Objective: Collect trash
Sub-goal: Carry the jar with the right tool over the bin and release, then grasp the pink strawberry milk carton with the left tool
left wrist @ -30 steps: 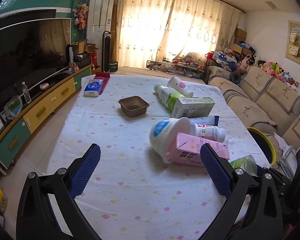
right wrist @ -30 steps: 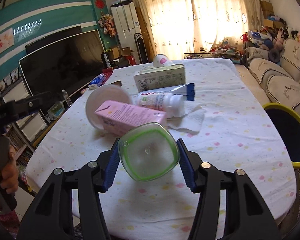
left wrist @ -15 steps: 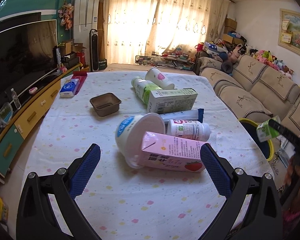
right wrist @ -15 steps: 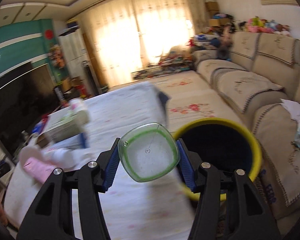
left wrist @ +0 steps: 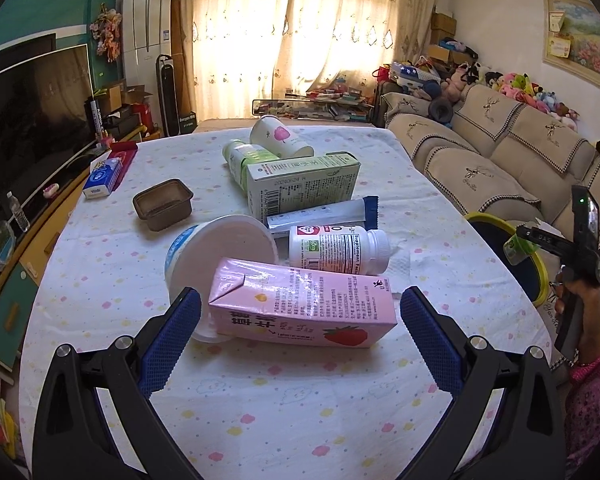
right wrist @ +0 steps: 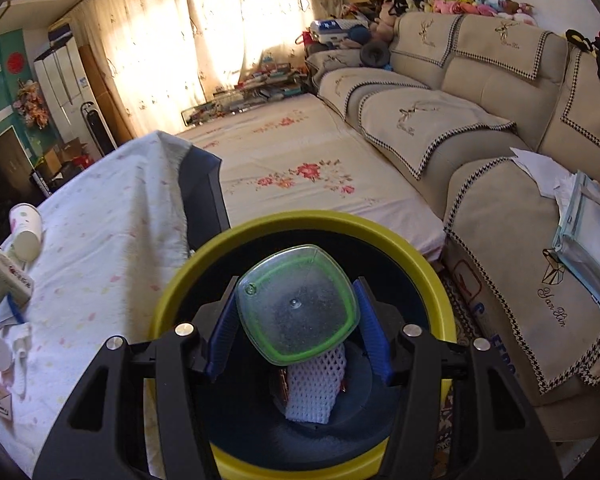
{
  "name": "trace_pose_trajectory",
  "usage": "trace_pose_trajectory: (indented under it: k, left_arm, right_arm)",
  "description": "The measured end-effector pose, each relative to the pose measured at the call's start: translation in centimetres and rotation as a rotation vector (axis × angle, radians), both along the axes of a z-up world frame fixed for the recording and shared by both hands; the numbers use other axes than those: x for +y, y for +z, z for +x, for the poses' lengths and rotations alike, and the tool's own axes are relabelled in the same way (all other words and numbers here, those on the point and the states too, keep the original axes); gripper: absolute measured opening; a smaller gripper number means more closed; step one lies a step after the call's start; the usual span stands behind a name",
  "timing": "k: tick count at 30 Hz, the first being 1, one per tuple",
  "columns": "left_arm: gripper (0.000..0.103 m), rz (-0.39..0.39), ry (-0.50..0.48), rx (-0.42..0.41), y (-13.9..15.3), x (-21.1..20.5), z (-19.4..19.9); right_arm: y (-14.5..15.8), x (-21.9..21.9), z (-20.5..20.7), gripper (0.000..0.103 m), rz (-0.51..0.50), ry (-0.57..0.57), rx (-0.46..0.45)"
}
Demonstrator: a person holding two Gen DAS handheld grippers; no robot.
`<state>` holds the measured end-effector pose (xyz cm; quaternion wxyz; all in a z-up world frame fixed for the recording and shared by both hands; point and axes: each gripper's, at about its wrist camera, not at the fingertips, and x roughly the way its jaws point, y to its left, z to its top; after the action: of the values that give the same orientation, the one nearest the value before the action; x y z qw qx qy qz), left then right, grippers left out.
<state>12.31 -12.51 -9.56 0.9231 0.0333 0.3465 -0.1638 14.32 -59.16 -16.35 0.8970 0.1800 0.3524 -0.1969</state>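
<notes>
Trash bin (right wrist: pixel 300 220), yellow rim, dark inside: directly under right claw (right wrist: pixel 296 320); holds white foam net (right wrist: pixel 312 384) w/ brownish scrap. Clear green-edged tub (right wrist: pixel 296 304) clamped in that claw, over bin mouth. Left claw (left wrist: pixel 300 336) wide open, empty, straddling pink carton (left wrist: pixel 304 308), lengthwise across, on worktop (left wrist: pixel 100 264).

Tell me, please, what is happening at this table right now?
A person is clearing trash. The right gripper has its jaws clamped on a clear green-rimmed plastic container, held over the yellow-rimmed bin. The left gripper hangs open before a pink strawberry milk carton lying on the cloth-covered table.
</notes>
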Motion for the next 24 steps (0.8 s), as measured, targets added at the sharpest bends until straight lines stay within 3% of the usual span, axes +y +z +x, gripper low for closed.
trace_pose_trajectory:
  k: [5, 16, 24]
  left_arm:
    - [0.098, 0.001, 0.001, 0.020, -0.3, 0.2, 0.5]
    - [0.098, -0.009, -0.005, 0.084, -2.3, 0.9, 2.4]
    - [0.098, 0.009, -0.001, 0.051, -2.8, 1.1, 3.6]
  right_arm:
    - [-0.7, -0.5, 0.2, 0.061, 0.008, -0.013, 0.012]
    - [0.9, 0.8, -0.8, 0.064, -0.066, -0.018, -0.016]
    - [0.7, 1.3, -0.6, 0.064, -0.059, 0.002, -0.017]
